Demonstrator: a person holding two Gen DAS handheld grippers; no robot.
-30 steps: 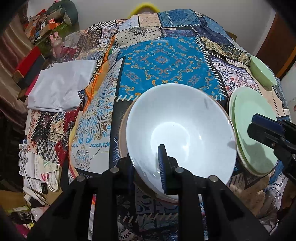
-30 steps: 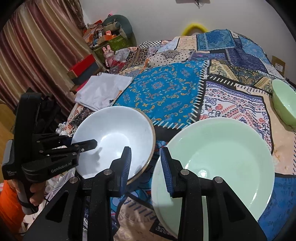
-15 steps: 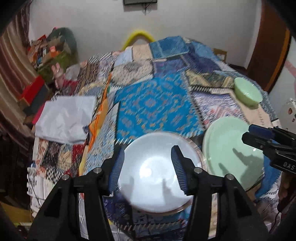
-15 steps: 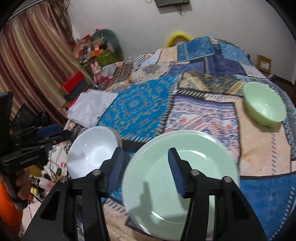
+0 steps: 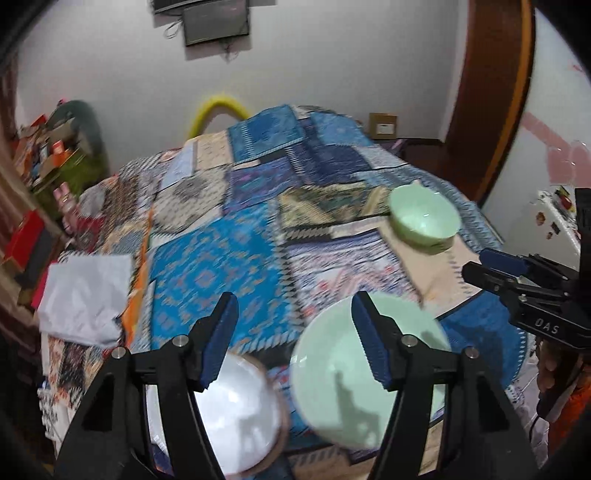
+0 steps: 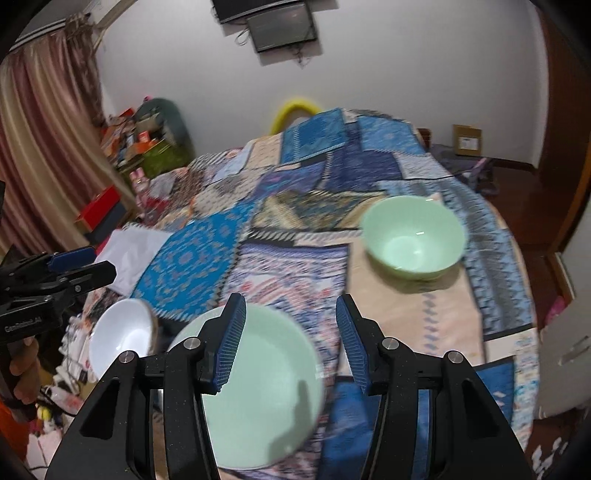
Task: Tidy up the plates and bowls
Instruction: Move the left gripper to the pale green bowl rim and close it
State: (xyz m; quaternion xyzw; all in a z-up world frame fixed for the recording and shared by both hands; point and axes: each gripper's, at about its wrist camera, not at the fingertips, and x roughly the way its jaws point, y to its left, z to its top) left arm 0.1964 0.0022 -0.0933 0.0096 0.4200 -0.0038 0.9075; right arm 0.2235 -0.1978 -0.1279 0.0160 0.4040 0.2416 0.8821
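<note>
Large bed draped in a blue-heavy patchwork quilt (image 5: pixel 229 258) (image 6: pixel 295 236) fills both views, blurred by motion. White folded cloth sheet (image 5: pixel 83 295) (image 6: pixel 129 251) on the quilt's left edge, well apart from the dishes. Wide pale-green glass plate (image 5: pixel 347 373) (image 6: pixel 266 391) flat on the near quilt, right of centre in the left wrist view, directly under the fingers in the right wrist view. Round white ceramic bowl (image 5: pixel 240 413) (image 6: pixel 118 336) at the near left edge, upright, just beside the plate's left rim; touching or not, cannot tell through the blur. Appears seated on something tan-rimmed, not resolvable. Small pale-green glass bowl (image 5: pixel 423 218) (image 6: pixel 413 238) upright on a beige patch, far right, well apart from plate and white bowl. Left gripper (image 5: pixel 295 332) (image 6: pixel 79 264) released: blue-padded fingers spread wide, nothing between them, held above the near quilt between white bowl and plate. Seen from the right wrist view at the left edge, hand wrapped around its grip. Right gripper (image 6: pixel 291 332) (image 5: pixel 491 266) also released: fingers spread wide, empty, above the plate's far rim, clear of it. Shows at the right edge in the left wrist view, tips toward the small green bowl side. Dark wall-mounted screen (image 5: pixel 216 22) (image 6: pixel 282 26) on the far white wall. Yellow curved tube (image 5: pixel 218 109) (image 6: pixel 293 110) behind the far end of the bed. Red box (image 5: pixel 24 236) (image 6: pixel 98 208) among clutter far left.
</note>
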